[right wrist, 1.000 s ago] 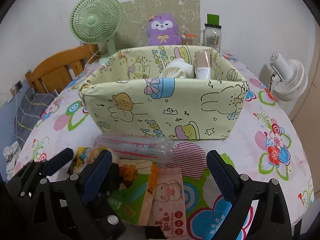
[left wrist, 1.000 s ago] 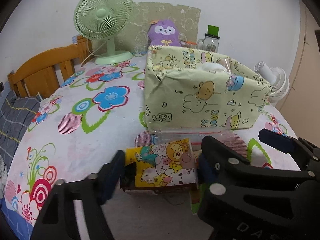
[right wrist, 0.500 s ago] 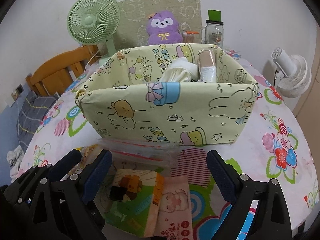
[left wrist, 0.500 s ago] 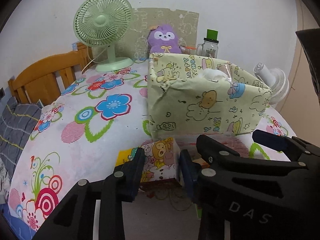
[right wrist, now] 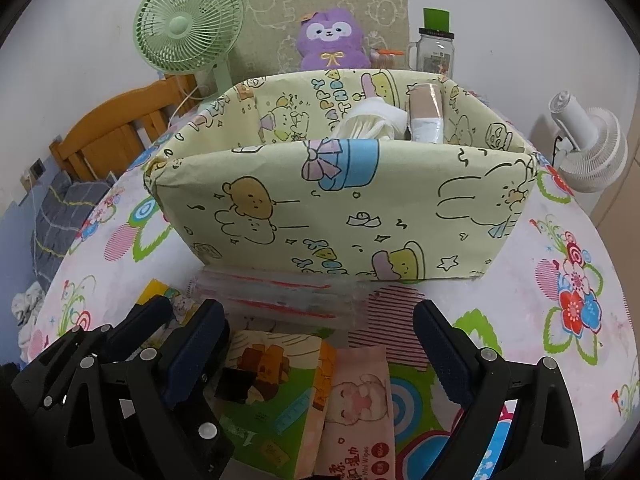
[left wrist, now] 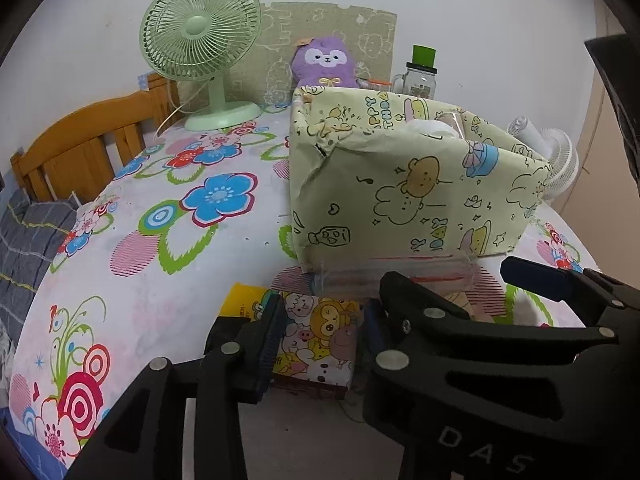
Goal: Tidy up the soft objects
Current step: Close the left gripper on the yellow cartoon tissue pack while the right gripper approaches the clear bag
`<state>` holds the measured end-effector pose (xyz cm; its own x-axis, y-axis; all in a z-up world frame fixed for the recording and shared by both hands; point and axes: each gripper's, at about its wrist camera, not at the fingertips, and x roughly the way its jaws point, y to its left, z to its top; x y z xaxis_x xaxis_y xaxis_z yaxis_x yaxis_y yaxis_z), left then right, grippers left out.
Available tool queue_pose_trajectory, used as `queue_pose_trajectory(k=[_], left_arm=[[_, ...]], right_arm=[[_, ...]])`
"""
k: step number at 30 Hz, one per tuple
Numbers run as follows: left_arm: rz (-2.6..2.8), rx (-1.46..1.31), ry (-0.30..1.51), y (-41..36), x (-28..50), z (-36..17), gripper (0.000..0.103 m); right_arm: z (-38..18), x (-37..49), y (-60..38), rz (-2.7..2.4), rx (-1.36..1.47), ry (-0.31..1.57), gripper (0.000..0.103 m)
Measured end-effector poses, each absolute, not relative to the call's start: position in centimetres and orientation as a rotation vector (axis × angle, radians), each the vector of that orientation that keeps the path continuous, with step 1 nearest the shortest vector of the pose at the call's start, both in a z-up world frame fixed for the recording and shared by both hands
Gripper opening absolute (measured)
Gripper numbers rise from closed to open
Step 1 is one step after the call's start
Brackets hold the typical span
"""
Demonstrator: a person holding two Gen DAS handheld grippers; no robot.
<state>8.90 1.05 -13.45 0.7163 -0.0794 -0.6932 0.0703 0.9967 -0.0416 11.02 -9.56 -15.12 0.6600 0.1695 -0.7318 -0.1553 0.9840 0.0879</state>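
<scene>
My left gripper is shut on a cartoon-print tissue pack at the table's front edge. A pale yellow fabric storage box stands just behind it; it also shows in the right wrist view, holding a white cloth and a wrapped roll. My right gripper is open above a green snack packet and a pink wet-wipes pack. A clear zip bag lies against the box front.
A green desk fan, a purple plush and a glass jar with green lid stand at the back of the floral tablecloth. A white fan is at right, a wooden chair at left.
The left gripper has closed its fingers onto the cartoon tissue pack. The right gripper has risen slightly and stays open over the packets.
</scene>
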Motion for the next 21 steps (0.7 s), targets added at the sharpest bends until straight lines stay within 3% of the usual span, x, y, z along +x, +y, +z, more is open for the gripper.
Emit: queue_pose_trajectory(k=[1, 2, 3, 21], left_arm=[[-0.076, -0.014, 0.769, 1.1, 8.9, -13.5, 0.054], [-0.073, -0.019, 0.77, 1.2, 8.9, -13.5, 0.072], [-0.073, -0.023, 0.769, 1.3, 8.9, -13.6, 0.085], [-0.03, 0.009, 0.752, 2.0, 8.7, -13.3, 0.085]], right_arm=[[-15.1, 11.0, -9.6, 0.18, 0.019, 0.828, 0.097], [-15.0, 11.0, -9.7, 0.183, 0.023, 0.826, 0.097], [-15.0, 11.0, -9.8, 0.187, 0.029, 0.827, 0.097], [-14.8, 10.7, -8.8, 0.206, 0.008, 0.822, 0.097]])
